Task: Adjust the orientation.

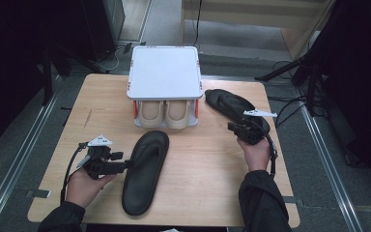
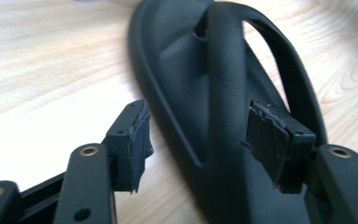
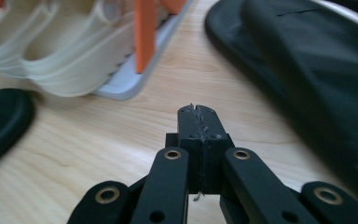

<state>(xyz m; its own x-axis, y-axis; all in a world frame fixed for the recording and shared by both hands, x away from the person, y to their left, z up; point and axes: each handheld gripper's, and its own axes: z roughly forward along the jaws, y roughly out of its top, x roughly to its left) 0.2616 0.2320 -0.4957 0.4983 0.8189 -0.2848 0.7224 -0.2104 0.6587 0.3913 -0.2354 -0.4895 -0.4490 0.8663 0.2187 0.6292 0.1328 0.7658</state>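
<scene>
**Two black sandals and a small shoe rack on a wooden table**

The left gripper has its jaws spread wide, one pad on each side of the strap and outer edge of the near black sandal; the pads are frayed, and neither is pressed against the sandal. In the high view this gripper lies at the sandal's left edge, held in the person's left hand. The right gripper has its jaws pressed together with nothing between them, its tip over bare wood. It sits in the right hand, just beside the second black sandal, which lies at an angle to the right of the rack. The white-topped rack with orange posts stands at the far middle of the table and holds a pair of cream shoes on its lower shelf. No brand, label or writing can be read on any of these.
</scene>
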